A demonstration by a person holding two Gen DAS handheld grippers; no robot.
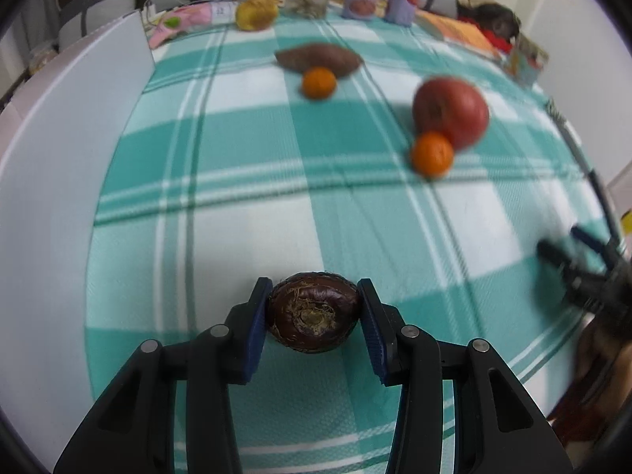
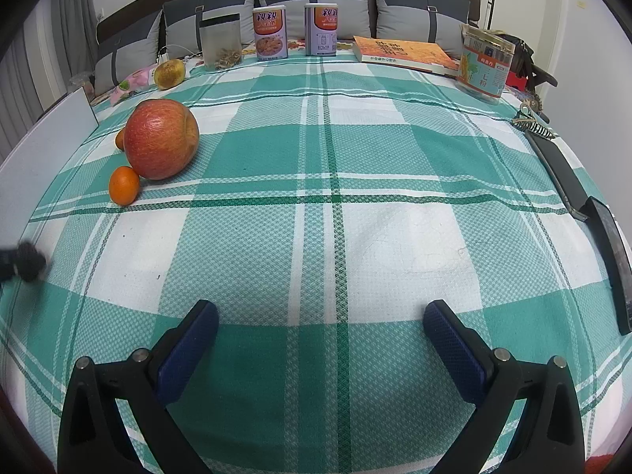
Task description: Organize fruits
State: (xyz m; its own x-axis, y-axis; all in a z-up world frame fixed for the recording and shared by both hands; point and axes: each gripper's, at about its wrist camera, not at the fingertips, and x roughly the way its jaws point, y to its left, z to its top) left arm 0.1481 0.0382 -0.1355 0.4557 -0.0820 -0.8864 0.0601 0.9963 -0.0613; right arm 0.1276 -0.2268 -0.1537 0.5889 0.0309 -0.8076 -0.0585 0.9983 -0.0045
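My left gripper (image 1: pixel 314 316) is shut on a dark brown water chestnut (image 1: pixel 314 318), held just above the green checked cloth. Ahead lie a red apple (image 1: pixel 450 112) with a small orange (image 1: pixel 431 154) touching it, and a sweet potato (image 1: pixel 318 57) with a second small orange (image 1: pixel 319 83) in front of it. My right gripper (image 2: pixel 320 324) is open and empty over the cloth. In the right wrist view the apple (image 2: pixel 161 139) and an orange (image 2: pixel 124 185) sit at the left. The right gripper (image 1: pixel 568 256) shows blurred at the left view's right edge.
A white board (image 1: pixel 59 158) stands along the left edge. At the back stand a yellow fruit (image 2: pixel 170 74), a clear jar (image 2: pixel 220 41), two cans (image 2: pixel 269 33), a book (image 2: pixel 405 54) and a tin (image 2: pixel 484 65). Black strips (image 2: pixel 608 245) lie at the right.
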